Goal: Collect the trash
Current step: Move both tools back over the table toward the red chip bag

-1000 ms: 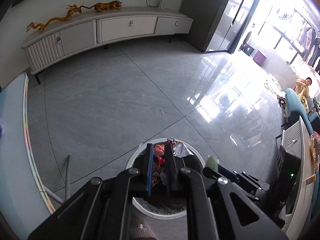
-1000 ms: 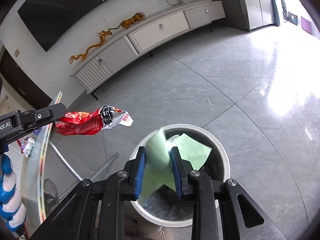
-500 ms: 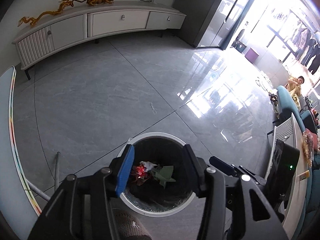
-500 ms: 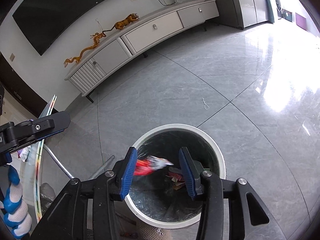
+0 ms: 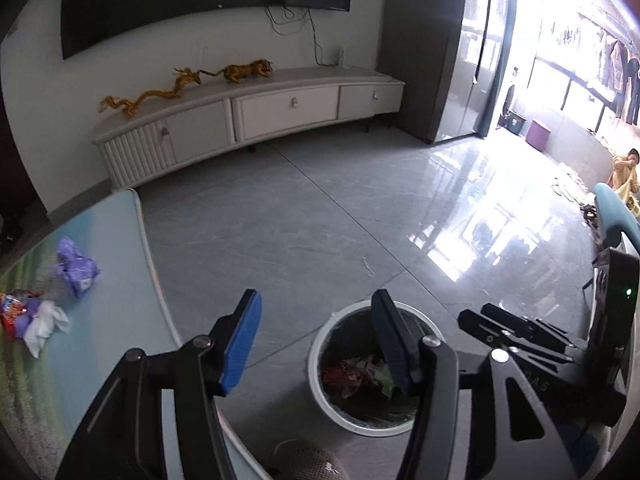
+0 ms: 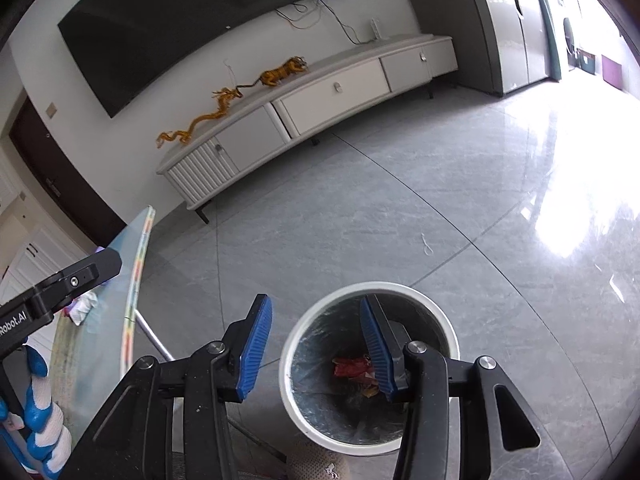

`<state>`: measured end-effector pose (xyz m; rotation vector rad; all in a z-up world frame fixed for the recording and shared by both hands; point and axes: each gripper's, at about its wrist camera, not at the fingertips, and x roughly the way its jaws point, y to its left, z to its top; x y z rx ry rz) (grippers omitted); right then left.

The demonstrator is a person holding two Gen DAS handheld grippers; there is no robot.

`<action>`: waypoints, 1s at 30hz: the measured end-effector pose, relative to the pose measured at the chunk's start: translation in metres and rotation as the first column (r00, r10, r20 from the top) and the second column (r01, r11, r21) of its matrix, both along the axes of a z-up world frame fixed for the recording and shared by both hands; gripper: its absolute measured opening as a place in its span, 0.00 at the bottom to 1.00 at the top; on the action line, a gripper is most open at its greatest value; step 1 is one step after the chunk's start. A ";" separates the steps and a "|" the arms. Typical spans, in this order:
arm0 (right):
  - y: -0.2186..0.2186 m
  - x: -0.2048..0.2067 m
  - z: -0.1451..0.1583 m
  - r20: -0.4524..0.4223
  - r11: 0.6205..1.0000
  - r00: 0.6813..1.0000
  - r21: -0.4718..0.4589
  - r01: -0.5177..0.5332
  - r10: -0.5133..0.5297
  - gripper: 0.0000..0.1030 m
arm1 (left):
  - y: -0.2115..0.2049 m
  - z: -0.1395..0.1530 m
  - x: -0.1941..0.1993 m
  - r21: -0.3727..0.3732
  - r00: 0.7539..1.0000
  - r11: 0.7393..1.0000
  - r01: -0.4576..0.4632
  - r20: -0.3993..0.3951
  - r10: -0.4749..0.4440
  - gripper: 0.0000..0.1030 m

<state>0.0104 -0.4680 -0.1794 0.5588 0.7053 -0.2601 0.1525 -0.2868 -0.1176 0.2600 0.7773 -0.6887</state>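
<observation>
**Above the bin, both grippers empty**

Over the white bin (image 5: 320, 376) on the grey tiled floor (image 5: 320, 232), the left gripper (image 5: 316, 332) hangs with its blue pads apart and its jaws opening, nothing between them. The right gripper (image 6: 316, 344) hangs beside it, its jaws likewise opening, with a moderate gap that holds nothing. Inside the bin lies crumpled trash (image 6: 354, 368): a red wrapper, with green paper scraps visible in the left wrist view. To the left, a glass table (image 5: 120, 280) still carries a purple wrapper (image 5: 76, 268), a white tissue (image 5: 44, 324) and a red packet (image 5: 12, 312) near its edge. A gloved hand (image 6: 38, 420) in blue and white grips the left gripper's handle. A long white cabinet (image 5: 256, 116) stands against the far wall.
</observation>
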 end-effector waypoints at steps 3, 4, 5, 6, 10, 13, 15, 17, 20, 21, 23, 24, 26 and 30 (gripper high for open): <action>0.014 0.002 0.016 0.028 0.999 0.999 -0.017 -0.030 0.030 0.43 | 0.028 0.014 -0.005 0.007 0.996 0.998 -0.069 0.059 0.068 0.54; 0.019 0.003 0.021 0.036 0.999 0.998 -0.023 -0.042 0.043 0.43 | 0.041 0.018 -0.007 0.010 0.992 0.995 -0.098 0.080 0.097 0.54; 0.026 0.004 0.027 0.046 0.998 0.997 -0.032 -0.058 0.060 0.43 | 0.050 0.020 -0.010 0.012 0.989 0.993 -0.117 0.092 0.115 0.54; 0.030 0.005 0.030 0.051 0.997 0.996 -0.037 -0.067 0.069 0.43 | 0.060 0.024 -0.012 0.014 0.985 0.990 -0.137 0.106 0.135 0.54; 0.052 0.011 0.046 0.075 0.991 0.990 -0.062 -0.118 0.123 0.43 | 0.094 0.032 -0.019 0.010 0.970 0.980 -0.201 0.139 0.198 0.54; 0.069 0.019 0.056 0.087 0.985 0.983 -0.077 -0.157 0.163 0.43 | 0.117 0.037 -0.022 0.004 0.958 0.970 -0.242 0.159 0.239 0.54; 0.081 0.025 0.062 0.092 0.979 0.977 -0.087 -0.184 0.192 0.43 | 0.132 0.041 -0.023 0.000 0.948 0.963 -0.271 0.176 0.267 0.54; 0.094 0.032 0.069 0.098 0.972 0.970 -0.097 -0.212 0.222 0.43 | 0.146 0.043 -0.021 -0.003 0.939 0.956 -0.294 0.185 0.290 0.54; 0.114 0.041 0.077 0.106 0.961 0.959 -0.112 -0.251 0.263 0.43 | 0.169 0.047 -0.019 -0.012 0.924 0.943 -0.332 0.195 0.328 0.54; 0.121 0.045 0.080 0.108 0.957 0.954 -0.117 -0.266 0.278 0.43 | 0.177 0.047 -0.018 -0.015 0.919 0.939 -0.344 0.198 0.340 0.54; 0.132 0.051 0.084 0.111 0.950 0.947 -0.122 -0.287 0.301 0.43 | 0.190 0.049 -0.017 -0.021 0.909 0.930 -0.366 0.204 0.362 0.54; 0.137 0.056 0.085 0.111 0.947 0.944 -0.122 -0.296 0.310 0.43 | 0.194 0.049 -0.017 -0.022 0.906 0.927 -0.374 0.206 0.370 0.54; 0.149 0.065 0.088 0.109 0.939 0.937 -0.129 -0.317 0.332 0.43 | 0.208 0.048 -0.014 -0.026 0.897 0.919 -0.393 0.210 0.390 0.54; 0.171 0.081 0.091 0.099 0.924 0.924 -0.140 -0.355 0.370 0.43 | 0.229 0.045 -0.006 -0.032 0.883 0.904 -0.426 0.203 0.423 0.54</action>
